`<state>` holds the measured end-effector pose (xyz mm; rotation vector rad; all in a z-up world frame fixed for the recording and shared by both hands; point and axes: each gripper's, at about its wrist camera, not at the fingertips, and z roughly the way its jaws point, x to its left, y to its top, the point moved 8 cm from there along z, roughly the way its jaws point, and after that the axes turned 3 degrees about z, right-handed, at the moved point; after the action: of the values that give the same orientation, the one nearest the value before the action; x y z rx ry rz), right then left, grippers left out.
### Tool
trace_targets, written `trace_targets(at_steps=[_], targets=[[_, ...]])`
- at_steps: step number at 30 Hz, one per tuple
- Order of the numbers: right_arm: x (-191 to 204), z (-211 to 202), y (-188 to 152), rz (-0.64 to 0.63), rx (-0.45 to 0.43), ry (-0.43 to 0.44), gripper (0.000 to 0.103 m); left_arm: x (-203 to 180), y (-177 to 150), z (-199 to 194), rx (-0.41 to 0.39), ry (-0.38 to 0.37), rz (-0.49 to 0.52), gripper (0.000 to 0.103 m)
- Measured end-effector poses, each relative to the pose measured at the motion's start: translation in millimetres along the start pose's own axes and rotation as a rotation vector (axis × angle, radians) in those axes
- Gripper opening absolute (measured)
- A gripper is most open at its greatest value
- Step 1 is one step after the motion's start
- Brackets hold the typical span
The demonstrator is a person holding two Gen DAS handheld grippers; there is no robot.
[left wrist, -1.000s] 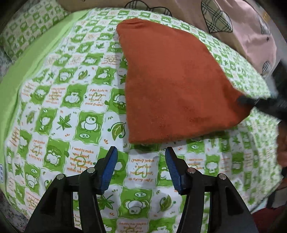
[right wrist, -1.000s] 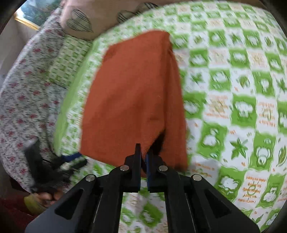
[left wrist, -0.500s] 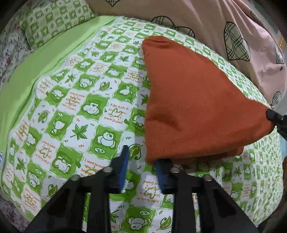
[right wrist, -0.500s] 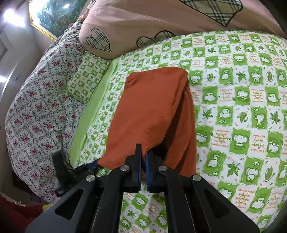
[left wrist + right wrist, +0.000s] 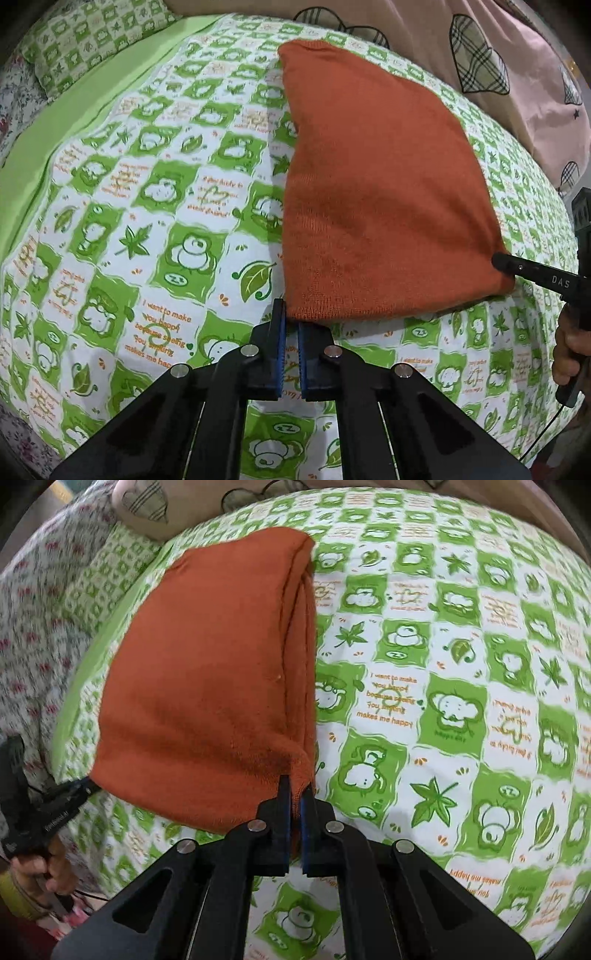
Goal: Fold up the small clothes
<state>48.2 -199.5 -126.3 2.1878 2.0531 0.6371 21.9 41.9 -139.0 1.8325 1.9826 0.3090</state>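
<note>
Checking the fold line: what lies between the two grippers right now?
The folded orange garment: left gripper pinches one near corner, right gripper the other; its near edge spans between them, shown in both wrist views.

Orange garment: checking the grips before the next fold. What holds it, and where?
Both grippers hold the orange garment: left gripper on its near-left corner, right gripper on its near-right corner.

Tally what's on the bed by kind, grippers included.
Orange garment: 1, folded, lying on the bed
Grippers: 2, left gripper and right gripper, each shut on a near corner of the garment
Green-checked bedsheet: 1
Green-checked pillow: 1
Pink quilt with plaid hearts: 1
Total: 6
</note>
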Motion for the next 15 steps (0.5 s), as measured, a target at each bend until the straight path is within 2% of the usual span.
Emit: trace_targets(at_steps=[3,7,12,15], targets=[[-0.8,1.6,-1.9,0.045,0.022,0.027,0.004,-1.2,-0.6,-3.1,0.017,-0.01,0.029,0.004],[-2.1,-8.8,-3.4,0.098,0.069,0.086,0.019,7.3,-5.9,-20.1,0.054,-0.052,0.046,0.007],[-8.8,-38.5,25.1,0.191,-0.018,0.166,0.02,6.8,14.8,-58.1,-0.018,-0.146,0.06,0.012],[-5.7,-35.9,59.6,0.213,-0.07,0.179,0.02,-10.3,34.3,-57.7,-0.045,-0.195,0.091,0.015]])
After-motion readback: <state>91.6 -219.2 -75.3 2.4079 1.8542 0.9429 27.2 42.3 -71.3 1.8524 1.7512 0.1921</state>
